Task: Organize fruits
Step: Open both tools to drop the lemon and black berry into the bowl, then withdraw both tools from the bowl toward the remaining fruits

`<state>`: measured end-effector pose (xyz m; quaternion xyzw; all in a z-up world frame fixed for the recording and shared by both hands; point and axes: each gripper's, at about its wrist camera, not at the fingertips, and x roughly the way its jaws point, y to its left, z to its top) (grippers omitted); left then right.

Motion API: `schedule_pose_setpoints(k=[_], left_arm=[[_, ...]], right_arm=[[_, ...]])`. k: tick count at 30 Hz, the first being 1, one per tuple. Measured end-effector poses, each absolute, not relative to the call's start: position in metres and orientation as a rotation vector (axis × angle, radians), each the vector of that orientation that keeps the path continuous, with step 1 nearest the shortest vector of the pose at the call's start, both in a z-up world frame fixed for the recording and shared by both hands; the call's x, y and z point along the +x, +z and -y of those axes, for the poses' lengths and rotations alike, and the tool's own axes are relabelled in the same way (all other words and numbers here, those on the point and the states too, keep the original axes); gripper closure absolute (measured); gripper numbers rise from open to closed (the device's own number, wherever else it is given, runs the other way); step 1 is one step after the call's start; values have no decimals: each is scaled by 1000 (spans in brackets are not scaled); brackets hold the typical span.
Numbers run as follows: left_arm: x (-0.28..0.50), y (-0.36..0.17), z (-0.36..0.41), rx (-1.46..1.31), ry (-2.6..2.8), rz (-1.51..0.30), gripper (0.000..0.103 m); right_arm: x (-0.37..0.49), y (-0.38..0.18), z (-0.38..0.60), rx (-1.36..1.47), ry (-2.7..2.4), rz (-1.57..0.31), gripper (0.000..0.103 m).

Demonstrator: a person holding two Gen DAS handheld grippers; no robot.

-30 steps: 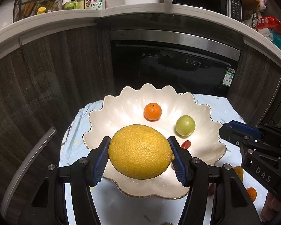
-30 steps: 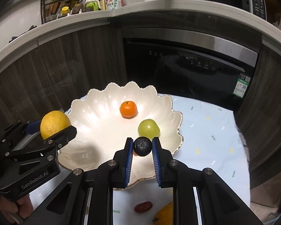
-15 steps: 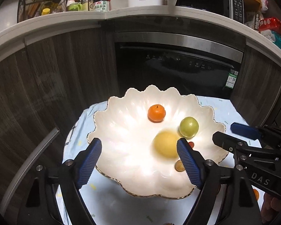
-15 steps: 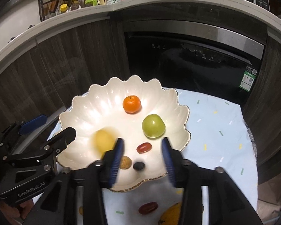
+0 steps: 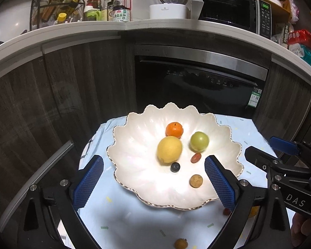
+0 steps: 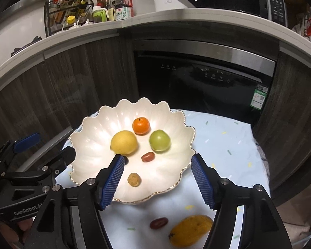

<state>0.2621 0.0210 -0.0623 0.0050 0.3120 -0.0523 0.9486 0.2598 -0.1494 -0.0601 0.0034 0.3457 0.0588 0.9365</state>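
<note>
A: Fruits status, nearest items first?

B: Nearest, outside the bowl, on the pale blue cloth (image 6: 217, 137): a yellow-orange mango (image 6: 189, 230), a dark red date (image 6: 158, 223) just left of it, and a small brown round fruit (image 5: 180, 243) at the lower edge of the left wrist view.

A: Hand-held gripper states?

B: The left hand-held gripper (image 5: 153, 181) has just been opening; its jaws stand wide apart, nothing between the pads, which straddle the near rim of the bowl. The right hand-held gripper (image 6: 157, 180) has also just been opening; its jaws are parted and grip nothing.

A: Bowl contents?

B: The white scalloped bowl (image 5: 134, 124) rests on the cloth. Inside, near to far: a brown longan (image 5: 196, 181), a blueberry (image 5: 175, 167), a red date (image 5: 196, 158), then a lemon (image 5: 169, 149) and a green plum (image 5: 199, 141) side by side, apart. The blueberry lies just beside the lemon. A tangerine (image 5: 174, 129) sits farthest, just beyond the lemon.

A: Behind the bowl?

B: A black built-in appliance (image 5: 197, 83) under the counter (image 5: 114, 29), which carries bottles (image 5: 120, 6) and a microwave (image 5: 234, 10).
</note>
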Motion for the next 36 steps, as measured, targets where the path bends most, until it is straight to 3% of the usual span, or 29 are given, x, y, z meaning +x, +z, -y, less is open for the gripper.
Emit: schedule_pose_setpoints(k=[18, 36], left_arm=[[214, -40, -3, 29, -114, -595, 3], [187, -56, 7, 50, -134, -621, 3]], right_arm=[[208, -39, 176, 19, 30, -652, 35], [179, -59, 198, 55, -19, -686, 35]])
